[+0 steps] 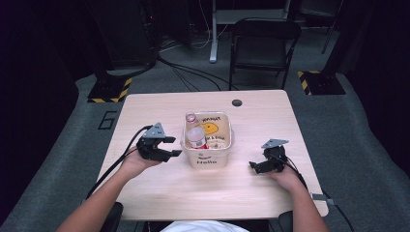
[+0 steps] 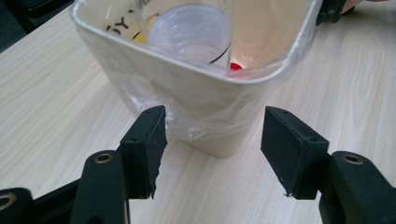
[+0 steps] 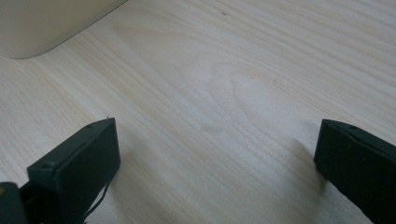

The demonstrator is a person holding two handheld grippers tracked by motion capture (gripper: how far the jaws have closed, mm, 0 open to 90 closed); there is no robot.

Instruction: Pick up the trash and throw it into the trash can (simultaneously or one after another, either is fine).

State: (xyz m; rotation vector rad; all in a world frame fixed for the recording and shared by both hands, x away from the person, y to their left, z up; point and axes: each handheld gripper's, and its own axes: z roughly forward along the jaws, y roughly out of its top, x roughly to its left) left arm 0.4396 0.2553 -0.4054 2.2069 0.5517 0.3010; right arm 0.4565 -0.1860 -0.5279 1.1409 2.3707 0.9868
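Right now the left gripper (image 1: 169, 146) hangs just beside the cream bin's (image 1: 209, 157) left wall, jaws partly apart, holding nothing, likely lined up to steady or grab it. The bin, lined with clear plastic, sits mid-table (image 1: 159, 198), a clear cup (image 2: 190, 33) inside. The right gripper (image 1: 258, 166) rests well apart, jaws wide, nothing between them.

The table (image 1: 256, 188) is evenly lit from above, while the floor and room around it sink into dark. The high view is soft and low in detail. Both gripper views are sharp, with faint shadows under the jaws.
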